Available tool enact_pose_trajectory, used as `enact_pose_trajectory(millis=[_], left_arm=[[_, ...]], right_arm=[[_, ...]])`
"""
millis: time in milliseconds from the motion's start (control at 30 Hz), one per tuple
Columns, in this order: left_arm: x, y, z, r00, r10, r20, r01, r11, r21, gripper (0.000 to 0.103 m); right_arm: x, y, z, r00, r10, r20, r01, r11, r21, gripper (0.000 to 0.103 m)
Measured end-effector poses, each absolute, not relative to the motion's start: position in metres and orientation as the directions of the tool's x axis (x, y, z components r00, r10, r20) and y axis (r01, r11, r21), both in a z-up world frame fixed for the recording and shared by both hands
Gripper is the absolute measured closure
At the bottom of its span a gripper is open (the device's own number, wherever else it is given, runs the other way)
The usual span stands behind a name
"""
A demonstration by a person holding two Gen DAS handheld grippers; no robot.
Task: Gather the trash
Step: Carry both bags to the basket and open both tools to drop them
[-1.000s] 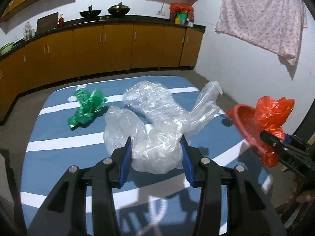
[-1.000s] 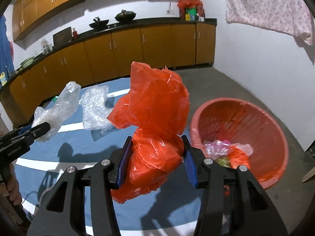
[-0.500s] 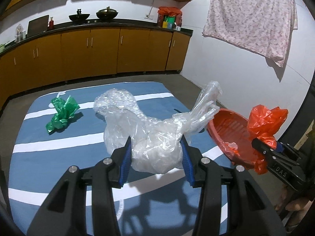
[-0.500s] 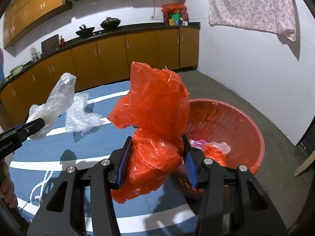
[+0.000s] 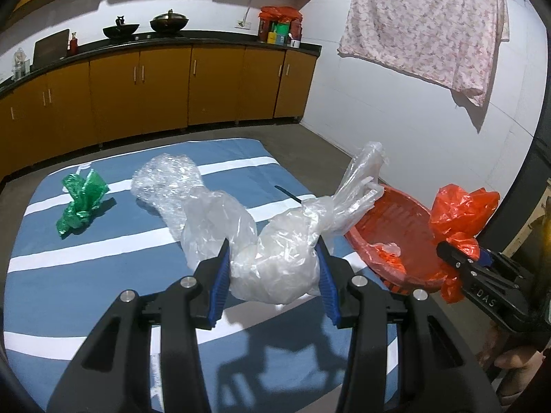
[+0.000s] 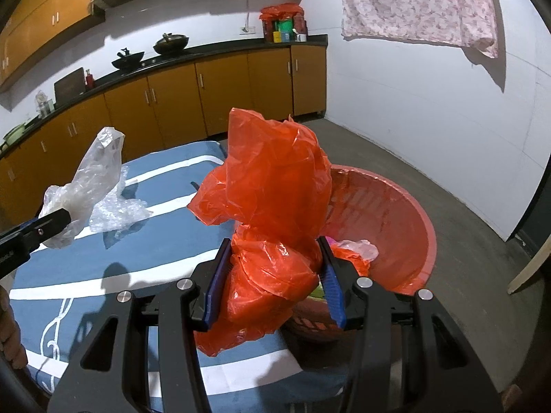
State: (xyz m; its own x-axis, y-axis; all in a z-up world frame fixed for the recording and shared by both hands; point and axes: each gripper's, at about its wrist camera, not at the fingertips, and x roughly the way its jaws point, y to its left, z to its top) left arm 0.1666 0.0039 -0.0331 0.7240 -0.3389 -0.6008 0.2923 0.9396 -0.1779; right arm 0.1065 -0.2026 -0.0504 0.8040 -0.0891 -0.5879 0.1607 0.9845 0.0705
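My left gripper (image 5: 273,275) is shut on a clear plastic bag (image 5: 275,258) and holds it above the blue striped mat (image 5: 103,275), left of the red basket (image 5: 396,241). My right gripper (image 6: 273,275) is shut on a crumpled red plastic bag (image 6: 272,199), held at the near-left rim of the red basket (image 6: 396,213), which holds some trash. The red bag (image 5: 461,213) also shows in the left wrist view, and the clear bag (image 6: 86,179) in the right wrist view. A green bag (image 5: 81,203) and a piece of bubble wrap (image 5: 168,182) lie on the mat.
Orange kitchen cabinets (image 5: 155,86) under a black counter with pans run along the back. A white wall with a hanging floral cloth (image 5: 423,24) is at the right. Grey concrete floor (image 6: 465,206) surrounds the mat and basket.
Both grippers have swung right toward the red basket with their bags. The basket now looks closer in both views. The green bag and bubble wrap stay on the mat.
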Motion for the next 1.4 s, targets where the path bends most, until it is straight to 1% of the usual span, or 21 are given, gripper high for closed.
enact_pose_trajectory(millis=[267, 533, 933, 1233, 1333, 1400], left_arm=[[0.178, -0.038, -0.023, 0.711, -0.407, -0.573, 0.353, 0.912, -0.210, 0.058], [0.200, -0.094, -0.021, 0.684, -0.467, -0.560, 0.408, 0.882, -0.236, 0.058], [0.240, -0.159, -0.050, 0.613, -0.508, -0.605, 0.449, 0.854, -0.262, 0.058], [0.254, -0.180, -0.069, 0.577, -0.519, -0.631, 0.465, 0.844, -0.268, 0.058], [0.259, -0.187, -0.074, 0.559, -0.524, -0.643, 0.469, 0.839, -0.275, 0.055], [0.261, -0.188, -0.078, 0.551, -0.523, -0.650, 0.464, 0.840, -0.282, 0.052]], right_arm=[[0.109, -0.236, -0.034, 0.818, -0.162, -0.552, 0.241, 0.968, 0.074, 0.054], [0.114, -0.268, -0.035, 0.818, -0.208, -0.537, 0.299, 0.950, 0.087, 0.054], [0.137, -0.304, -0.052, 0.802, -0.207, -0.561, 0.341, 0.929, 0.145, 0.054], [0.152, -0.318, -0.058, 0.801, -0.190, -0.568, 0.347, 0.921, 0.180, 0.054], [0.155, -0.318, -0.059, 0.805, -0.173, -0.567, 0.336, 0.921, 0.197, 0.052], [0.156, -0.321, -0.059, 0.808, -0.160, -0.567, 0.330, 0.920, 0.211, 0.045]])
